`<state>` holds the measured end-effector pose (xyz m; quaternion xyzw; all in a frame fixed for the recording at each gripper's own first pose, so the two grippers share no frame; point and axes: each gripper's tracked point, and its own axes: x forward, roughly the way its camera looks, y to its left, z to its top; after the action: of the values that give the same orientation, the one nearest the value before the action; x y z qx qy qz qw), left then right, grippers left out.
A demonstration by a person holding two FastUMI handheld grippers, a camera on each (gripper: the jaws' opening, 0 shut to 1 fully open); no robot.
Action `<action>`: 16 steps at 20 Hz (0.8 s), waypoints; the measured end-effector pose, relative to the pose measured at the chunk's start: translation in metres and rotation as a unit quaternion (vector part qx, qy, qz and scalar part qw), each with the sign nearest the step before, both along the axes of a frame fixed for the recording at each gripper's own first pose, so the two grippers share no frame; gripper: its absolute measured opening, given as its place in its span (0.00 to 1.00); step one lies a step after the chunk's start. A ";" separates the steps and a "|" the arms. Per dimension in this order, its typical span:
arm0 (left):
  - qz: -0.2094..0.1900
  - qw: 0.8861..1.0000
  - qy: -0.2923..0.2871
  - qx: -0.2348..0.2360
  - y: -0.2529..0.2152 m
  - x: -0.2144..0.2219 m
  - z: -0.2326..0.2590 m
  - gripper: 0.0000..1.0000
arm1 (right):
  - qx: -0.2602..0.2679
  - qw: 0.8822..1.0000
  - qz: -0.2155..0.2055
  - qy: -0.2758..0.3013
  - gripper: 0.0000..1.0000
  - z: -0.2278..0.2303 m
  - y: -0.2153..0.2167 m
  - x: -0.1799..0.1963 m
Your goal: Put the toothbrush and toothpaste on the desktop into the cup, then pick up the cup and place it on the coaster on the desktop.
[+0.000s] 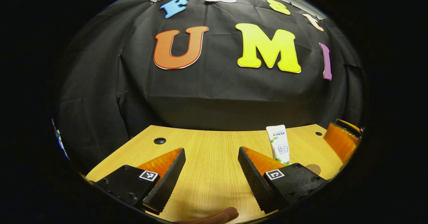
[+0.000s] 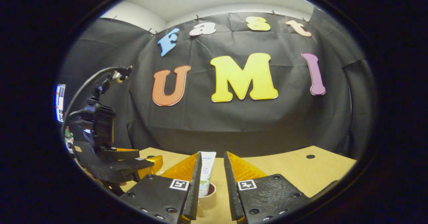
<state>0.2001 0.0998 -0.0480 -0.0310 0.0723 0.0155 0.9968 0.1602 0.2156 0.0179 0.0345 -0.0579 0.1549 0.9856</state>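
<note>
Right gripper (image 2: 212, 165) fingers parted, straddling the cup (image 2: 208, 197) on the desktop (image 2: 284, 170), not touching it; toothpaste (image 2: 206, 172) stands upright in the cup. Left gripper (image 1: 211, 160) fingers spread wide over bare wood, toothpaste (image 1: 279, 143) to its right.

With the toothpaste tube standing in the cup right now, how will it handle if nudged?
The toothpaste tube stands upright in the cup, most of it above the rim, so it probably leans easily. It looks like soft plastic, likely squashy. The small cup may tip.
</note>
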 end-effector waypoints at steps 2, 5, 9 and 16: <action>0.009 1.000 -0.011 -0.008 -0.001 -0.009 0.011 1.00 | -0.011 1.000 -0.006 -0.007 0.41 0.003 -0.022 -0.020; 0.002 0.999 -0.015 -0.042 -0.017 -0.032 0.023 0.99 | -0.023 1.000 -0.012 -0.016 0.48 0.005 -0.055 -0.050; -0.023 0.999 -0.005 -0.022 -0.045 -0.067 0.033 0.97 | -0.019 0.999 -0.028 -0.025 0.48 0.003 -0.096 -0.086; -0.036 0.999 -0.002 0.009 -0.090 -0.097 0.038 0.97 | -0.017 0.999 -0.038 -0.015 0.65 -0.010 -0.151 -0.118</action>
<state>0.1034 0.0094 -0.0100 -0.0200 0.0711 -0.0196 0.9971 0.0422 0.0642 0.0075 0.0133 -0.0714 0.1190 0.9902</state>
